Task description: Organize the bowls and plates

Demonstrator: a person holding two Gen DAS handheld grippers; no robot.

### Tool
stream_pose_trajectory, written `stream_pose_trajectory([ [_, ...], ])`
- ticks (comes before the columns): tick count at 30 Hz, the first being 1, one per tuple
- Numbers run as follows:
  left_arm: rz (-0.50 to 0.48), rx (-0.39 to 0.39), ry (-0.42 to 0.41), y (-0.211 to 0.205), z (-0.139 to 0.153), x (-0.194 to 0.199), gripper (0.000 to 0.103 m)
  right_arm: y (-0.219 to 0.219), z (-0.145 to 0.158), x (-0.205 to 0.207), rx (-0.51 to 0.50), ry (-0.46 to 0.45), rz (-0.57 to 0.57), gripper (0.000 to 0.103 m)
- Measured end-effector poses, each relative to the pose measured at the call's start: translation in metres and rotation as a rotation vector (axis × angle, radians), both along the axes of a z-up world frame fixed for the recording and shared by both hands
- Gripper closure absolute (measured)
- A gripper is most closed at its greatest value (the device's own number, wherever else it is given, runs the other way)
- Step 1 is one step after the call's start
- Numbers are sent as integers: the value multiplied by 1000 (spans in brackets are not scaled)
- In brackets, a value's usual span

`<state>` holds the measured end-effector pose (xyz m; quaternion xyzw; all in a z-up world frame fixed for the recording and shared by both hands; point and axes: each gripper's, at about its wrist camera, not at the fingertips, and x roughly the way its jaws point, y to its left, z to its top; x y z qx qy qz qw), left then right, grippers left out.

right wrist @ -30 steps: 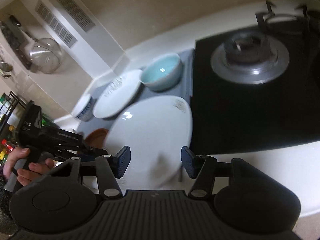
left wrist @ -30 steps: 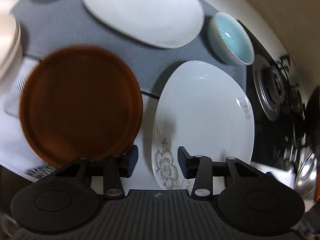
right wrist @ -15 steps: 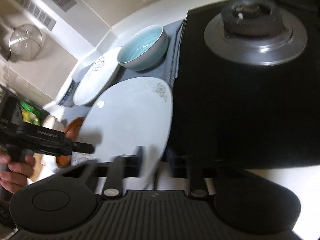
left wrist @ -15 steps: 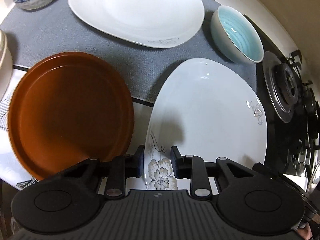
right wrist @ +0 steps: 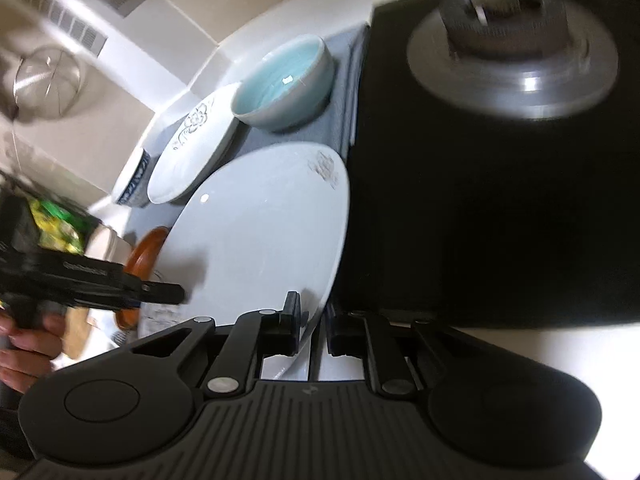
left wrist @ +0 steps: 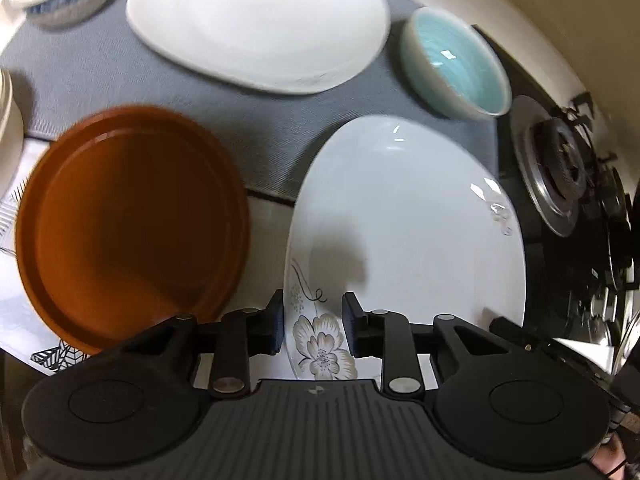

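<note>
two grippers sit at the near rim of the same floral plate (left wrist: 404, 216), one from each side. my left gripper (left wrist: 313, 328) points along the counter with its black jaws parted, straddling the rim by the painted flower without pinching it. my right gripper (right wrist: 313, 326) comes in low at the plate's near edge beside the black stove top (right wrist: 500, 200), jaws drawn close on the thin rim; i cannot tell whether they actually grip it. the plate is glossy white, a rounded squarish shape, lying half on the grey woven mat (left wrist: 120, 60) and half on the white counter. left of it rests a round matte brown plate (left wrist: 132, 224). farther back on the mat lie a second white plate (left wrist: 260, 24) and a ribbed turquoise bowl (left wrist: 460, 60).
</note>
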<state>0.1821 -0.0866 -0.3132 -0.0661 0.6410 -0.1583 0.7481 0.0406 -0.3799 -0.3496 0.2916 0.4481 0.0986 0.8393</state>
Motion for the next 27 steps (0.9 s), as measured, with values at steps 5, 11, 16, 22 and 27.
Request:
stream_pose_trajectory([
  [5,16,-31,21,2,4,-3,73,-13,4,-1,40,-1,-15,87],
  [11,31,-22,75,5,-11,-7,70,-21,-9,1,122,27,-10,80],
  [16,20,-74,86,3,-13,-4,48,-12,-13,-2,117,-19,24,71],
  [22,8,-149,89,2,-17,-7,25,-13,-22,-6,170,-10,0,72],
  [27,28,-120,89,-5,-15,-12,33,-5,-20,-1,119,31,15,84],
])
